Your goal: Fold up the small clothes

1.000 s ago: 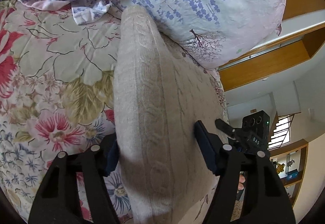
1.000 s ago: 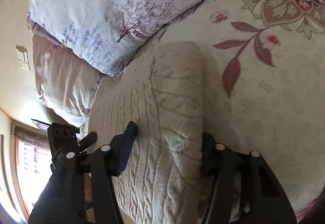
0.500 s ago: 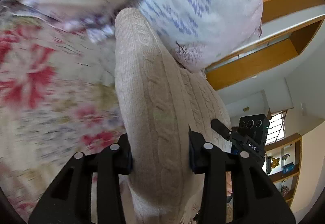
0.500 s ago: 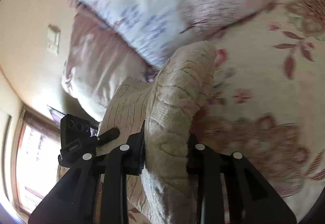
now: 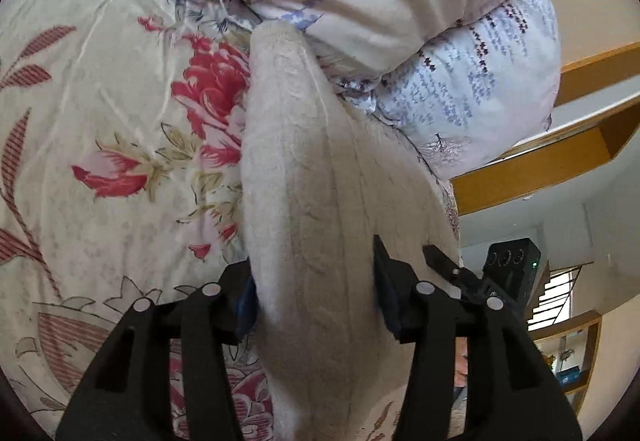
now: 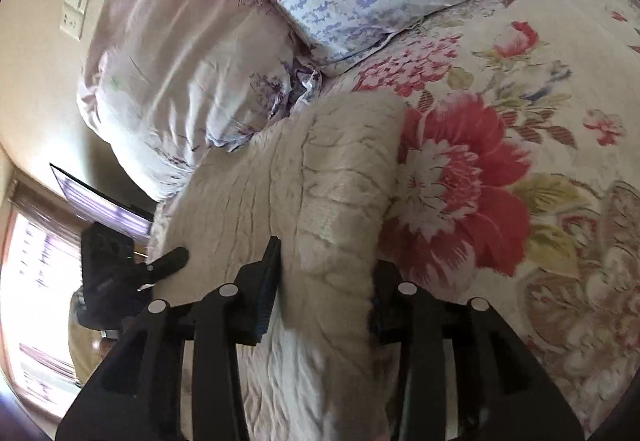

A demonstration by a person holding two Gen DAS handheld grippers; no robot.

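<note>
On the floral bed (image 5: 100, 113), each hand-held gripper, left (image 5: 312, 293) and right (image 6: 324, 281), pinches the cream cable-knit sweater (image 5: 288, 169); folding looks barely begun.

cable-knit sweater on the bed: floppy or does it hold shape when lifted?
Likely floppy: the beige sweater bulges in a soft roll between the left gripper fingers. Probably bulky but compressible; the right gripper pinches a thick fold. The textured knit should resist slipping, though unheld parts would probably sag onto the floral bedspread.
</note>
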